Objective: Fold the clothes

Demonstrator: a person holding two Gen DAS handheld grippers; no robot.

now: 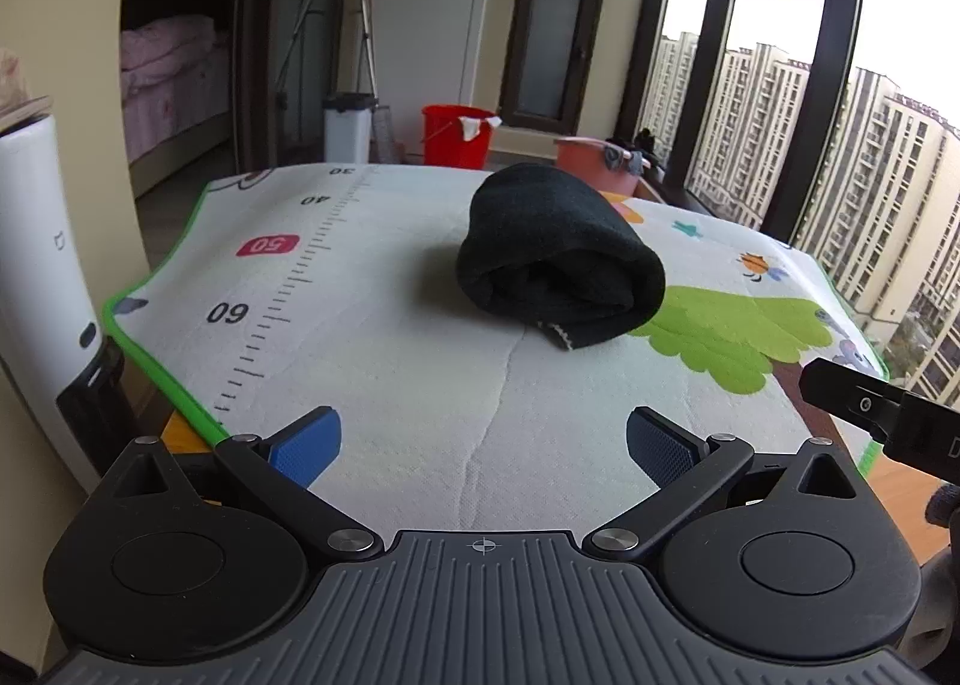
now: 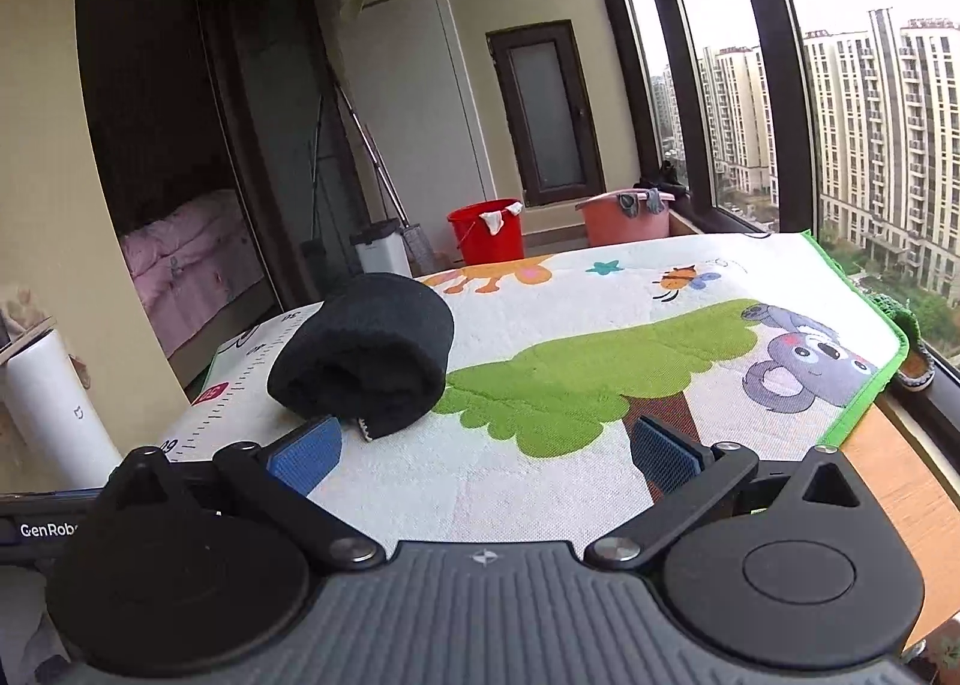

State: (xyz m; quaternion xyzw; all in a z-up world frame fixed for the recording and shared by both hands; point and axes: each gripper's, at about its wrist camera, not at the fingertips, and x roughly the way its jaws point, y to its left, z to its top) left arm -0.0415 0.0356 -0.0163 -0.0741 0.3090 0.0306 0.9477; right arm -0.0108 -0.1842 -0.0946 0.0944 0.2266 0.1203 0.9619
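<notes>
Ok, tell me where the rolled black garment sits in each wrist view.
Left wrist view: the rolled black garment lies right of centre on the mat, ahead of the open left gripper.
Right wrist view: the garment lies left of centre, just beyond the open right gripper.
Shared landmark: the red bucket behind the mat.

bare mat (image 1: 420, 373) before rolled black garment (image 1: 558, 253), white canister (image 1: 42, 265) left
</notes>
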